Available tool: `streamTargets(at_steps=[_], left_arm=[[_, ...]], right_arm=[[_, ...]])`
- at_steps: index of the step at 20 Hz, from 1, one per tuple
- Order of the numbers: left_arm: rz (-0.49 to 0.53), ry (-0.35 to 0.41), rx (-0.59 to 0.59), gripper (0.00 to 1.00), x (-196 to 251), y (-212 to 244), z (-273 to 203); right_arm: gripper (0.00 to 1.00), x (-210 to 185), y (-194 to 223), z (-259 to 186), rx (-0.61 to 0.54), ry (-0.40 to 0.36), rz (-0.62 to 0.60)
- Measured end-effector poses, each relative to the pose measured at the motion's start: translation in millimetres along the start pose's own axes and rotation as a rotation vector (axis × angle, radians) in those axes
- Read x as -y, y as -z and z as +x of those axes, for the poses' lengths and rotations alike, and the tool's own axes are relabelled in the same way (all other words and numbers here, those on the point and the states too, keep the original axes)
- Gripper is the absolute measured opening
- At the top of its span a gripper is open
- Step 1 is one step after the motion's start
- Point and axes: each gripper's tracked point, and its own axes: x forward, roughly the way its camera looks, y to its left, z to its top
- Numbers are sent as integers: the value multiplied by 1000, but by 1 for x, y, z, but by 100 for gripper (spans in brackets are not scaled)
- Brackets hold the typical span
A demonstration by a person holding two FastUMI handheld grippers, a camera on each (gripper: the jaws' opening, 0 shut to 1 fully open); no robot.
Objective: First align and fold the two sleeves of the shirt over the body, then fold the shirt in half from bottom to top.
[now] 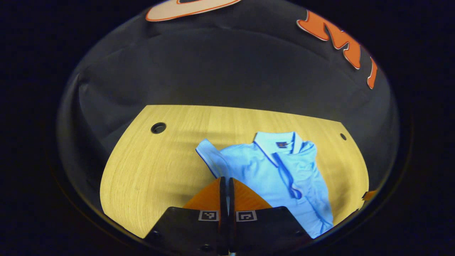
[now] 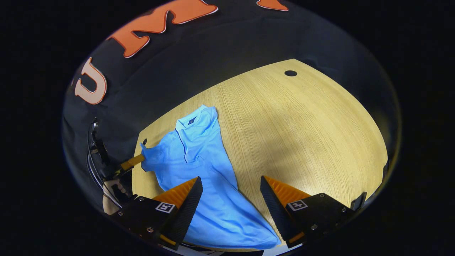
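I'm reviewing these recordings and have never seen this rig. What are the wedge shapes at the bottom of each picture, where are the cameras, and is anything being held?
A person carries two hand-held grippers, each with a camera looking along its own fingers; the wedges are those fingers. In the left gripper view, the left hand-held gripper is shut and seems to pinch the sleeve of a light blue polo shirt lying on the wooden table. In the right gripper view, the right hand-held gripper hangs open over the shirt's lower part, holding nothing.
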Motion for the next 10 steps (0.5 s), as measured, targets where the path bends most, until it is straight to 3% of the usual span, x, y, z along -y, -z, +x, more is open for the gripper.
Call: streamTargets(at_steps=[10], left_arm=[[126, 206, -41, 4, 159, 4, 14]], right_arm=[[99, 42, 15, -16, 3, 31, 46]])
